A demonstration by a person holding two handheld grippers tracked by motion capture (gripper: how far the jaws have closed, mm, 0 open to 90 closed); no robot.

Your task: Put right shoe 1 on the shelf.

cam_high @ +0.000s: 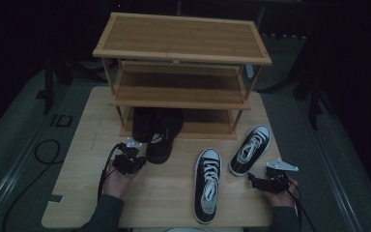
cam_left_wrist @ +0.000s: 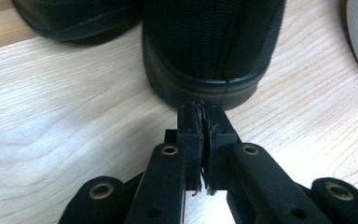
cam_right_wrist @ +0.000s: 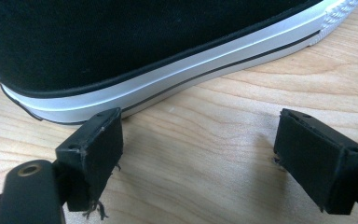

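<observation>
Looked like a shoes-onto-the-rack job, nowhere near finished. Found a three-tier wooden shoe rack [cam_high: 181,53] standing at the far end of the tabletop [cam_high: 87,193], top and middle shelves bare.

Spotted one black shoe [cam_high: 142,123] tucked onto the bottom shelf. Spotted a second black shoe [cam_high: 163,140] right beside it too, toe under the rack and heel sticking out onto the tabletop. Called that one nearly in, not done.

Saw the left gripper [cam_high: 136,162] parked just behind that heel, fingers pressed together with nothing between them. Read it as a nudge setup, closed tips ready to shove the heel the rest of the way. Couldn't confirm contact from the left gripper view, though: very close, maybe a sliver apart.

Counted two black-and-white sneakers lying out on the tabletop, both well short of any shelf. Put the middle sneaker [cam_high: 207,183] near the front edge and the right sneaker [cam_high: 250,150] angled toward the rack's right leg.

Found the right gripper [cam_high: 252,180] low by their heel ends, fingers spread wide, holding nothing. Saw a white rubber sole [cam_right_wrist: 158,79] just past one fingertip in the right gripper view. Couldn't say for sure which sneaker, probably the middle one. Figured on a grab there next, with both sneakers left to shelve.
</observation>
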